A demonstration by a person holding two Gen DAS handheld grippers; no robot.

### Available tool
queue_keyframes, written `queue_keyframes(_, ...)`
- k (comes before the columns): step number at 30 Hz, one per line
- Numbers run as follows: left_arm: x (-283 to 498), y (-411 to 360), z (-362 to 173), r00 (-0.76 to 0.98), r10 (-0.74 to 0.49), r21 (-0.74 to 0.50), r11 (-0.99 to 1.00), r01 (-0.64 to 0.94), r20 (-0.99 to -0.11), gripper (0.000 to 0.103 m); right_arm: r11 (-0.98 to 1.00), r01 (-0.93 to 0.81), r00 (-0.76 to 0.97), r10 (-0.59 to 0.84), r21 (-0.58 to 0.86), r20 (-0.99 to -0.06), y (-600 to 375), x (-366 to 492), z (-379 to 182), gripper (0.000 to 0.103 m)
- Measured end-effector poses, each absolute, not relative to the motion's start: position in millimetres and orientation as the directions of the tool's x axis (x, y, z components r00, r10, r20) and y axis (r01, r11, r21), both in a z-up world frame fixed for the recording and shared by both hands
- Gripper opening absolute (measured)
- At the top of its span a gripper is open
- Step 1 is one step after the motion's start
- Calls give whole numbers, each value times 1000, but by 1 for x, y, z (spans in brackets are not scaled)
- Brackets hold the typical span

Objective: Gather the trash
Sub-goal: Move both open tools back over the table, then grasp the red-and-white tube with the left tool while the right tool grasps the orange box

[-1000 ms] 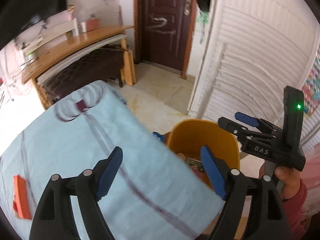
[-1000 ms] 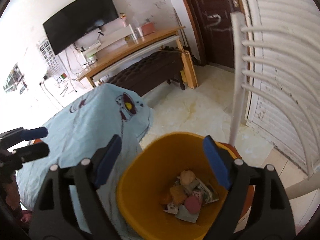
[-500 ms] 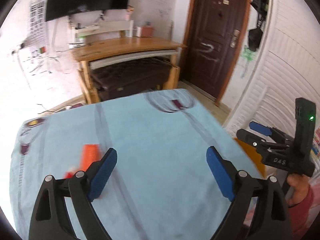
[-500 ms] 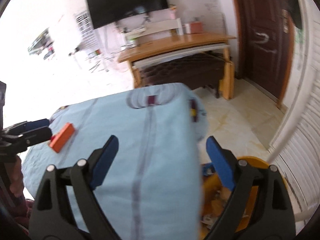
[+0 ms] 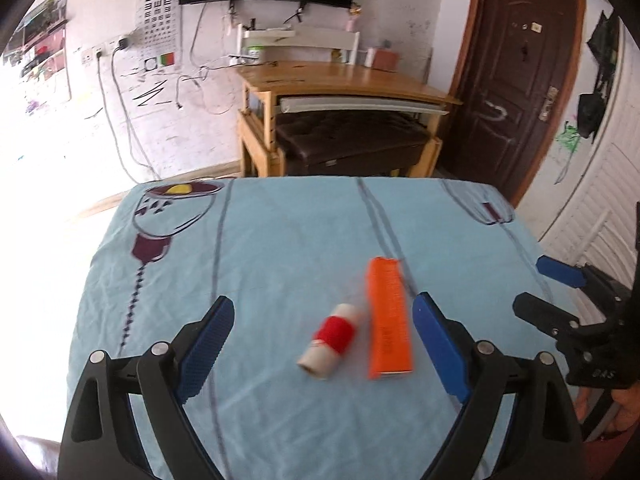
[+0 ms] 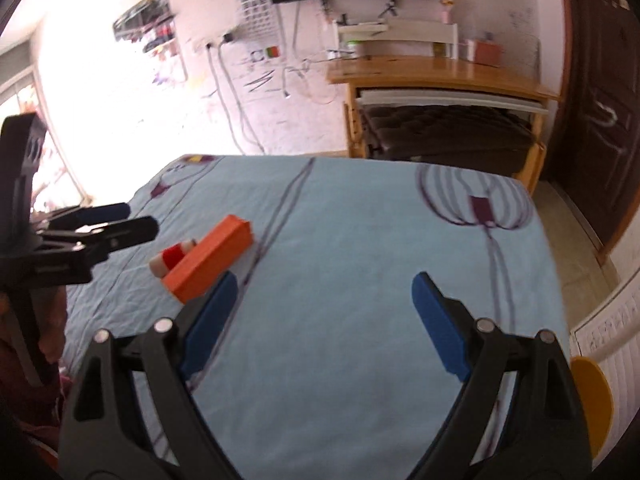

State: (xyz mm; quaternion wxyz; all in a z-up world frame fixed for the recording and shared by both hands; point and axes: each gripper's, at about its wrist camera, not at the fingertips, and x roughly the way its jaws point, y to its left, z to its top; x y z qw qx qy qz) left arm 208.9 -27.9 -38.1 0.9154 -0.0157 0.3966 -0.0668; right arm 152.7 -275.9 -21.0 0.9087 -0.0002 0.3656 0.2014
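Note:
An orange box (image 5: 388, 320) lies on the table's light-blue cloth (image 5: 280, 240), with a white roll with a red band (image 5: 332, 340) on its side just left of it. My left gripper (image 5: 322, 306) hovers open over the pair, which show between its blue fingers without touching them. In the right wrist view the orange box (image 6: 208, 260) and the roll (image 6: 172, 258) lie left of my right gripper (image 6: 325, 284), which is open and empty over bare cloth. Each gripper shows in the other's view: the right gripper (image 5: 534, 286) and the left gripper (image 6: 138, 219). A yellow bin (image 6: 592, 400) peeks past the table's right edge.
A wooden desk (image 5: 344, 76) with a dark padded bench (image 5: 348, 140) under it stands beyond the table. A dark door (image 5: 516, 80) and white slatted panels (image 5: 600, 200) are on the right. Cables hang on the far wall.
Both views have swung away from the yellow bin and across the table. The orange box and the roll now lie in front of the left gripper. Both grippers stay open.

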Motion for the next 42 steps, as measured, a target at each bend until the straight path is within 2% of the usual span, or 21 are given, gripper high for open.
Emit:
queue_keyframes(5, 211, -16, -53, 661, -105, -60, 994, 90, -743, 85, 914, -383, 636, 364, 131, -681, -256, 158, -21, 85)
queue_keyframes(7, 215, -16, -60, 641, -118, -67, 992, 103, -759, 73, 914, -387, 631, 362, 126, -686, -250, 160, -20, 85)
queue_keyframes(10, 220, -18, -71, 607, -146, -79, 988, 136, -781, 62, 913, -388, 628, 360, 123, -690, -248, 160, -22, 85)
queue_keyframes(13, 225, -22, -78, 583, -179, -98, 981, 167, -792, 56, 913, -390, 622, 358, 121, -696, -245, 162, -23, 85)
queue_keyframes(20, 227, -29, -84, 576, -218, -130, 973, 191, -788, 52, 912, -392, 617, 358, 120, -701, -240, 167, -21, 85)
queue_keyframes(23, 224, -27, -85, 578, -230, -138, 970, 199, -783, 47, 911, -395, 612, 360, 122, -704, -236, 168, -21, 85)
queue_keyframes(29, 212, -32, -90, 570, -286, -172, 954, 246, -770, 28, 908, -400, 608, 365, 125, -705, -230, 168, -21, 86)
queue_keyframes(30, 212, -30, -90, 569, -282, -167, 955, 246, -772, 20, 908, -401, 607, 365, 124, -706, -228, 167, -21, 88)
queue_keyframes(31, 210, -31, -91, 573, -270, -153, 957, 245, -774, 17, 907, -401, 607, 365, 125, -706, -228, 167, -21, 88)
queue_keyframes(36, 198, -24, -88, 603, -203, -100, 975, 200, -772, 16, 899, -415, 595, 384, 139, -706, -222, 165, -19, 89)
queue_keyframes(42, 190, 11, -70, 659, -155, -114, 988, 105, -736, 16, 873, -467, 548, 412, 142, -728, -194, 166, -25, 89)
